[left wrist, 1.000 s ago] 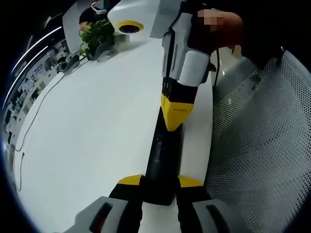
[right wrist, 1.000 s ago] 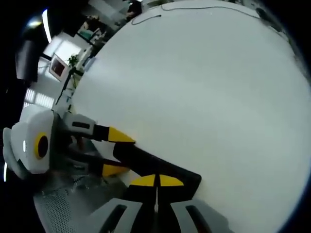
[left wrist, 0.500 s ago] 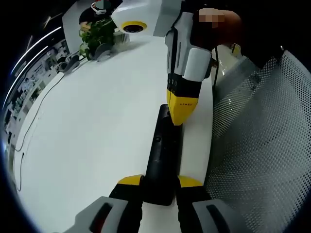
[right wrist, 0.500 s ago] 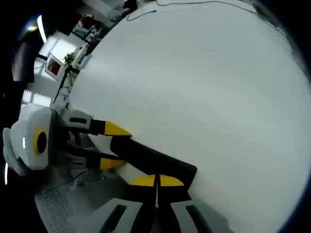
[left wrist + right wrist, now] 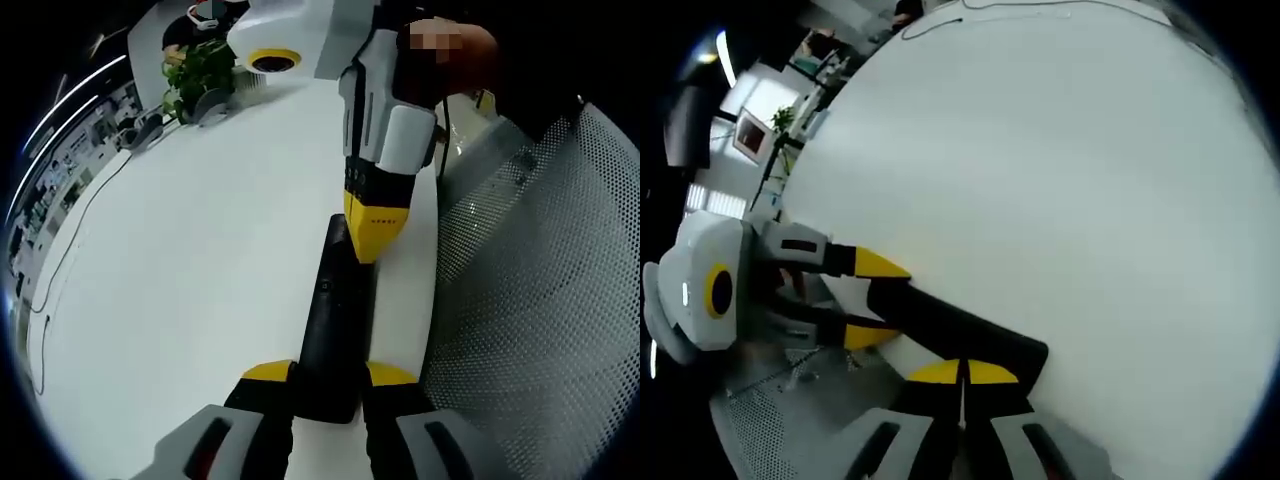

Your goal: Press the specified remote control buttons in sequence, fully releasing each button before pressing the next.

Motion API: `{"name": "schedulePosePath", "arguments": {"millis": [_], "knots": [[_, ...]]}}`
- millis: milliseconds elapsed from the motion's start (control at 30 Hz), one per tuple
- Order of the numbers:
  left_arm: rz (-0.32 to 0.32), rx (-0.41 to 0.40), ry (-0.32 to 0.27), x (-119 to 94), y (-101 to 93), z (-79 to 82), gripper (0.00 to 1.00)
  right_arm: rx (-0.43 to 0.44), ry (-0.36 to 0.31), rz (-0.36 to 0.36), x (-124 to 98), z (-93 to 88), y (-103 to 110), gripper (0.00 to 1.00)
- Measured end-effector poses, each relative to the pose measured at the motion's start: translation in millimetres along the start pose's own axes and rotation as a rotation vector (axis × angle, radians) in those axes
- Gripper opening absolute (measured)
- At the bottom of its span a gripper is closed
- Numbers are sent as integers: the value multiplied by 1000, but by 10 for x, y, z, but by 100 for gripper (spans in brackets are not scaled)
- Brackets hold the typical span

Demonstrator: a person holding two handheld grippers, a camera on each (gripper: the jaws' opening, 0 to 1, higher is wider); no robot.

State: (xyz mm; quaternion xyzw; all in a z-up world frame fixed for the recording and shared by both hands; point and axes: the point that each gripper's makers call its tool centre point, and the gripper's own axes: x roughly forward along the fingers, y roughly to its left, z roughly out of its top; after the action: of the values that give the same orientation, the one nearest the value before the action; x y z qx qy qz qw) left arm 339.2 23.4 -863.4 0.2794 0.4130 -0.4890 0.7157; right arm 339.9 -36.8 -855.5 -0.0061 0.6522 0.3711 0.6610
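A black remote control (image 5: 335,325) lies lengthwise on the white table (image 5: 190,260), near its edge beside a perforated mesh chair back (image 5: 540,300). The left tool (image 5: 330,376) clamps the remote's near end between its yellow tips. The right tool (image 5: 372,238) — jaws pressed together — points down onto the remote's far end, tip touching it. A potted plant (image 5: 200,70) stands far off.
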Motion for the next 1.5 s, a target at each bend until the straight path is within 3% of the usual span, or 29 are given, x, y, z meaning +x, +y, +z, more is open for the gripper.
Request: {"name": "schedulePosePath", "arguments": {"millis": [100,300,467,733,1500], "knots": [[-1,0,-1,1,2,1,26,-33,-4,-14,7,-4,5,0],[-1,-1,-3,2,3,8,26,-2,-9,2,11,5,-26,0],[-3,3,-4,3,5,10,26,-25,-1,-4,8,2,-7,0],[-8,22,-2,4,8,14,25,22,3,13,0,2,-9,0],[-10,23,7,13,3,5,26,-38,-36,-41,-12,79,-22,0]]}}
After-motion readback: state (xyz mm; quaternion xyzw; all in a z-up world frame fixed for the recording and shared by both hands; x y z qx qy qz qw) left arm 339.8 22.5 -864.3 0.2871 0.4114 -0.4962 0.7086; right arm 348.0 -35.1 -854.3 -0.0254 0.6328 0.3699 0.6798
